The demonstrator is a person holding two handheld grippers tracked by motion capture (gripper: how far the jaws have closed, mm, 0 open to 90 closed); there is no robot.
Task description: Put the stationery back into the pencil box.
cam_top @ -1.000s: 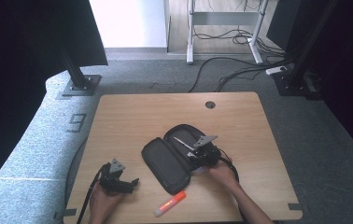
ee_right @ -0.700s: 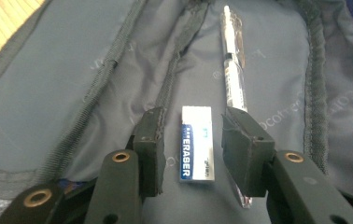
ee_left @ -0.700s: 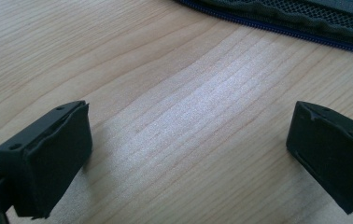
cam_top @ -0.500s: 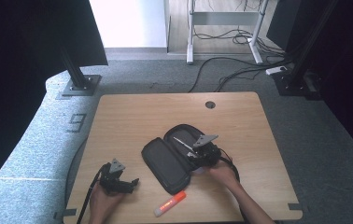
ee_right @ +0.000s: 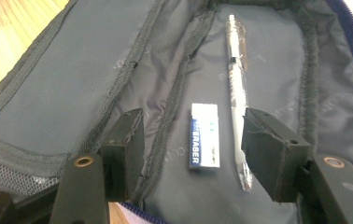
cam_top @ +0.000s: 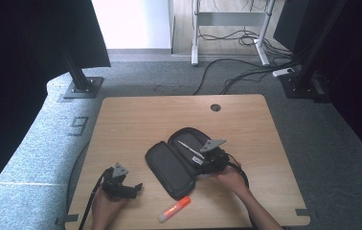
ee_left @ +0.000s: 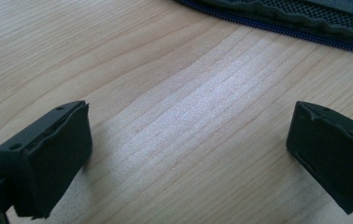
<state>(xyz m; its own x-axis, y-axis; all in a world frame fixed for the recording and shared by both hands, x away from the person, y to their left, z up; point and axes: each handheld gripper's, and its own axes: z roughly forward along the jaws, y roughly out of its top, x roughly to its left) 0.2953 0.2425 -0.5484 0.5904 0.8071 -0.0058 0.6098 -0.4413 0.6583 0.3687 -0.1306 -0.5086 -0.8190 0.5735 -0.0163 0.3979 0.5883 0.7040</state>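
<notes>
Fingers have just parted around eraser printed "ERASER"

- The scene is seen in the high view from above the near edge of the table, looking forward and down; the whole tabletop and the floor beyond are taken in from well back.
- In the left gripper view, the wood is looked at from very close and low, along the left gripper, with a strip of the open pencil case caught at the top edge.
- In the right gripper view, the case lining is looked down into from close above, past the right gripper.
- The pencil case is shared by all three views; the table surface is shared too.
</notes>
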